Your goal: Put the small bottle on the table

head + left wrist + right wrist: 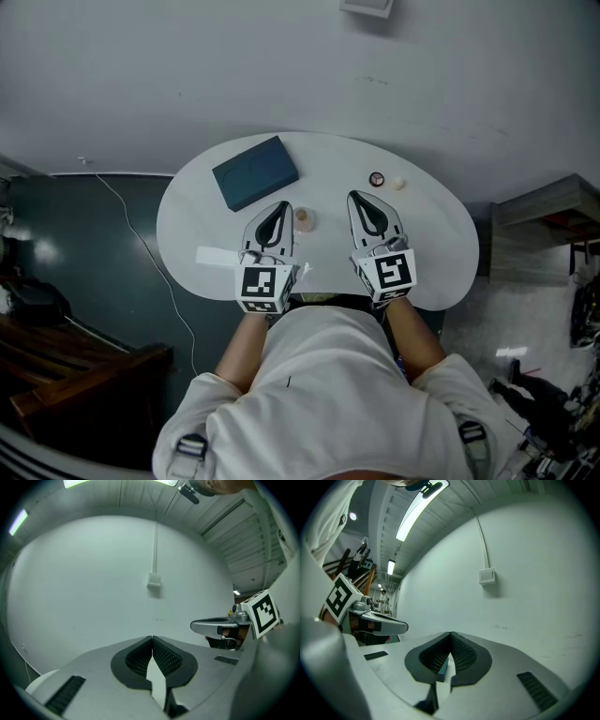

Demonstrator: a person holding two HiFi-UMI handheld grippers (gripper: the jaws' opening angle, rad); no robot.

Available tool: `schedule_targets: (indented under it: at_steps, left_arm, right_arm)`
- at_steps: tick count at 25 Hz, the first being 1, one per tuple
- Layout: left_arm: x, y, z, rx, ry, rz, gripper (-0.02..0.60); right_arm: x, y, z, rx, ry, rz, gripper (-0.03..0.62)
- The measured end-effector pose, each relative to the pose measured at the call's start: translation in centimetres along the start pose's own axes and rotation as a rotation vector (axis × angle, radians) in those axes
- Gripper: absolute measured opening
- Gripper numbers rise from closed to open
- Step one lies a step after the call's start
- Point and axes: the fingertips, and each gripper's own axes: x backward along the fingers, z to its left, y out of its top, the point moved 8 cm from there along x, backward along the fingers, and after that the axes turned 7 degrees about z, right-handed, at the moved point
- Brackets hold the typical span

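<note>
Left gripper (280, 208), right gripper (362, 199): fingers closed, empty. Small bottle (304, 219) upright on surface (427, 246) between them.

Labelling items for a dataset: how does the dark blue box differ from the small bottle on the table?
The dark blue box is flat, rectangular and far larger; the small bottle is round and pale pinkish. The box lies at the table's far left, clear of both grippers; the bottle sits between the left gripper and right gripper. Both rest on the white table, ungripped.
</note>
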Motion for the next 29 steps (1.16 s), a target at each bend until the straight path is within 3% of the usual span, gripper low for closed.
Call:
schedule_targets:
  at_steps: [29]
  left_arm:
    - [0.41, -0.37, 0.96, 0.005, 0.001, 0.008, 0.020]
  right_arm:
    - [-1.01, 0.10, 0.99, -0.001, 0.016, -0.004, -0.003]
